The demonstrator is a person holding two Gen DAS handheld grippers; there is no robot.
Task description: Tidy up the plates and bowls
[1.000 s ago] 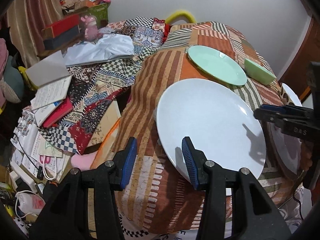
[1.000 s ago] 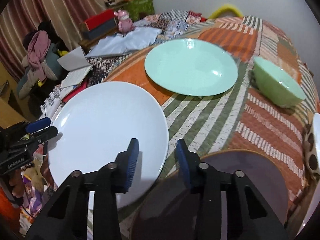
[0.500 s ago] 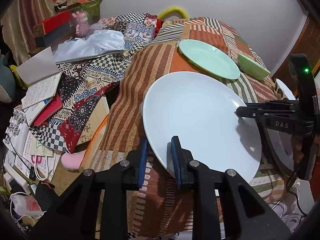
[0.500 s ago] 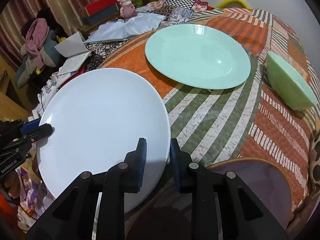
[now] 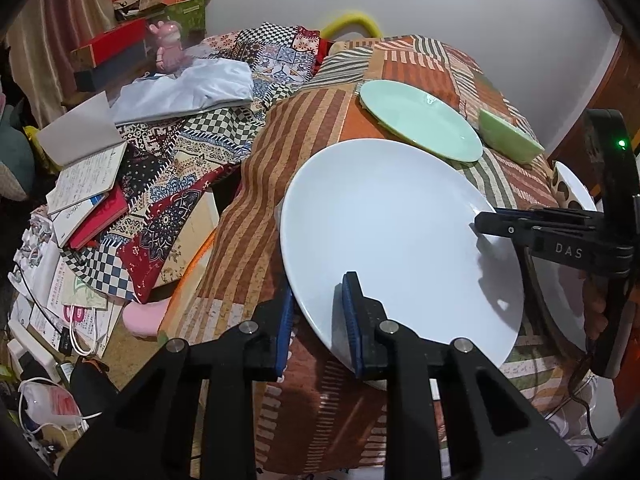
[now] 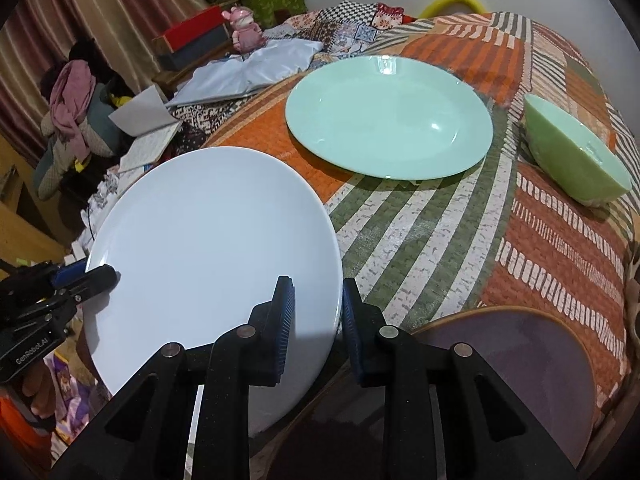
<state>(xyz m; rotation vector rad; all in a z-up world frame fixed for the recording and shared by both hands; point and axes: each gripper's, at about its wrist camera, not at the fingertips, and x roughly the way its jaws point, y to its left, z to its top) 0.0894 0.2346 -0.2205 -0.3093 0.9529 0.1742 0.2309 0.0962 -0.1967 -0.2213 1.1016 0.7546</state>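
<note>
A large white plate [image 5: 396, 232] is held tilted above the patchwork-covered table [image 5: 312, 152]. My left gripper [image 5: 318, 312] is shut on its near rim. My right gripper [image 6: 316, 312] is shut on the opposite rim of the white plate [image 6: 208, 240]; it shows from the side in the left wrist view [image 5: 492, 222]. A mint green plate [image 6: 388, 116] lies flat further back, also seen in the left wrist view [image 5: 420, 124]. A green bowl [image 6: 576, 164] stands to its right, and shows in the left wrist view [image 5: 508, 140].
A dark round plate [image 6: 520, 360] lies under my right gripper at the near table edge. Another white dish [image 5: 572, 188] sits at the right edge. Books, papers and cloth [image 5: 132, 160] pile up left of the table. A pink toy [image 6: 246, 34] stands at the back.
Both grippers have closed on opposite rims of the white plate. The plate has risen slightly and tilted.
</note>
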